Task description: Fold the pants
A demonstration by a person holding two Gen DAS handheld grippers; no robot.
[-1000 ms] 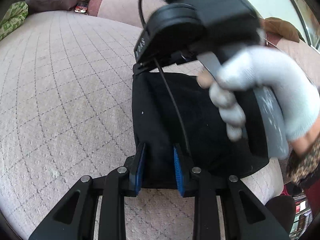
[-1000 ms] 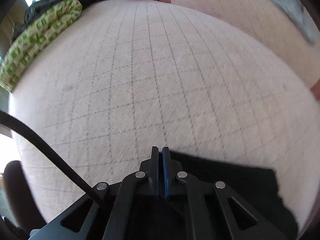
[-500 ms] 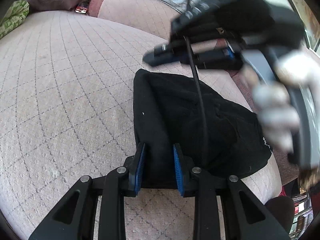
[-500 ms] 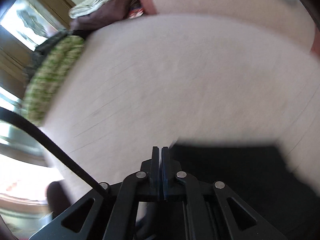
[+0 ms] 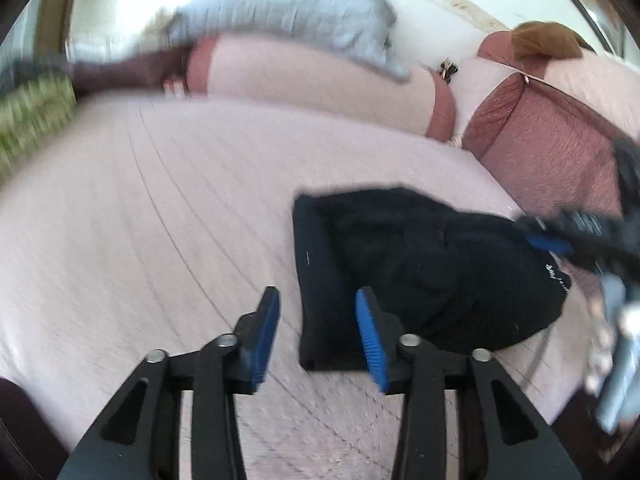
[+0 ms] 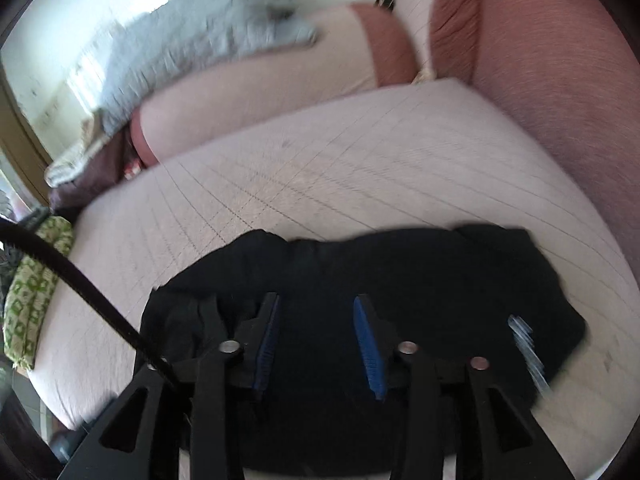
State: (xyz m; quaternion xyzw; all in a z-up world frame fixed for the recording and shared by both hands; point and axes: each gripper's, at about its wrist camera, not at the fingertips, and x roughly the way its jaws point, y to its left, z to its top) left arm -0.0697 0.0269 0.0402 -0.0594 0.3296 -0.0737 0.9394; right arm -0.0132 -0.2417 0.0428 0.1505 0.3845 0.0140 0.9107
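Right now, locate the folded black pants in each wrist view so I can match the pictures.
Left wrist: black pants lie right of center on the quilted cushion, beyond the open left gripper.
Right wrist: black pants fill the lower center, under the open right gripper.
Shared landmark: grey blanket draped over the sofa back.

The pants (image 5: 420, 272) lie on the mattress (image 5: 180, 220), ahead and right of the left tool (image 5: 318, 334), their near corner between its fingers. They lie under the right tool (image 6: 316, 344). Cushions (image 5: 320, 80) sit beyond both, a blanket (image 5: 288, 4) on top.
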